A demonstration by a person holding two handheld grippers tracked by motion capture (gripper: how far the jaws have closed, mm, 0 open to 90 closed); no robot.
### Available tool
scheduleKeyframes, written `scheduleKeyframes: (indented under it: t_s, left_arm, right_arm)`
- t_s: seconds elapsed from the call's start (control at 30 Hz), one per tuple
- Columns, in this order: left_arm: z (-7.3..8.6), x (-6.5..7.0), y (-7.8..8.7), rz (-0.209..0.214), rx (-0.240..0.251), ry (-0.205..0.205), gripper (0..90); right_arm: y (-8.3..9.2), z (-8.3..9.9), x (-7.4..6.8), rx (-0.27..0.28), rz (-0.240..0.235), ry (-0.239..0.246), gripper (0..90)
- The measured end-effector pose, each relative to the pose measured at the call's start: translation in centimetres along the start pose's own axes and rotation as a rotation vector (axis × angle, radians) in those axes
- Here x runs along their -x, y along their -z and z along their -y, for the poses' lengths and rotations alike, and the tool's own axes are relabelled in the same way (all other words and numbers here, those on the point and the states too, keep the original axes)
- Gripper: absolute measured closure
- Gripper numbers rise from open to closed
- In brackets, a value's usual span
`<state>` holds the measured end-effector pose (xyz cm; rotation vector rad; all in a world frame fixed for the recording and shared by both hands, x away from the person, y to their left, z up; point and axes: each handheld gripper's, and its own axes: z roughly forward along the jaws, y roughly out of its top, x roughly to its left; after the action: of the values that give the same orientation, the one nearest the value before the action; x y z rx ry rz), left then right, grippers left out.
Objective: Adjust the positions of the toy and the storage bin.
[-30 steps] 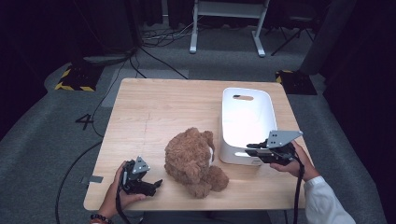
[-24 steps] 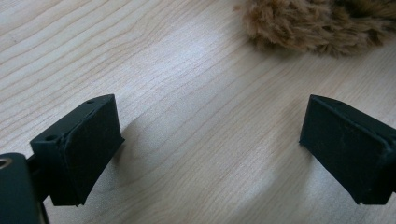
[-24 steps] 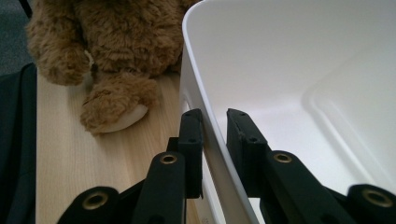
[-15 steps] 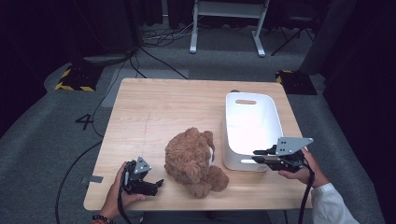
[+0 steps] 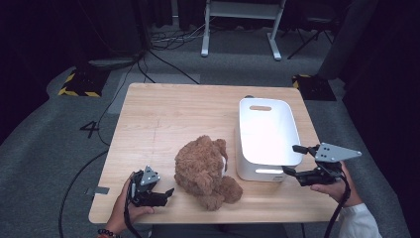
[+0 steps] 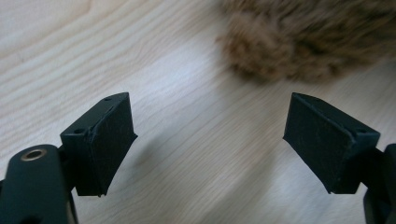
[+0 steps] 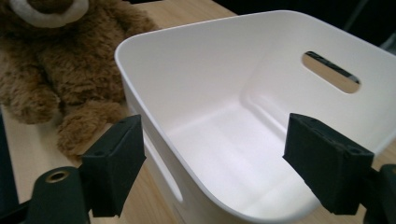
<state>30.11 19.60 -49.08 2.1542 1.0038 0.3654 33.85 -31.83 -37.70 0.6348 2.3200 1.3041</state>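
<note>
1. The right gripper (image 5: 293, 159) is hanging at the near right corner of the white tub (image 5: 268, 134). Its jaws have just been opening and are now standing wide, gripping nothing; the tub's corner rim is lying between them untouched.
2. The tub is sitting empty on the right side of the wooden table (image 5: 173, 114).
3. The brown teddy bear (image 5: 204, 171) is sitting just beside the tub's left wall.
4. The left gripper (image 5: 166, 194) is resting on the table near the bear; its jaws have just been closing slightly, yet are standing apart over bare wood.
</note>
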Motion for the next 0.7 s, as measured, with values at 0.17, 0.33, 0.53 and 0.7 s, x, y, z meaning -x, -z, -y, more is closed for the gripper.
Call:
scheduleKeyframes:
  t_s: [0.17, 0.33, 0.53, 0.7]
  left_arm:
    - [-0.9, 0.6, 0.7, 0.0, 0.036, -0.022, 16.0]
    - [-1.8, 1.4, 1.2, 0.001, 0.069, -0.052, 16.1]
    - [-2.5, 2.6, 2.0, 0.011, 0.121, -0.106, 15.9]
    - [-3.2, 3.8, 2.4, 0.024, 0.135, -0.129, 15.9]
  right_arm:
    - [1.6, 1.4, 0.9, 0.018, 0.084, -0.028, 20.8]
    - [3.1, 4.1, 2.4, 0.041, 0.097, -0.111, 21.2]
    - [2.9, 8.2, 3.5, -0.003, 0.11, -0.196, 23.6]
    - [1.9, 10.0, 3.9, -0.077, 0.164, -0.211, 24.5]
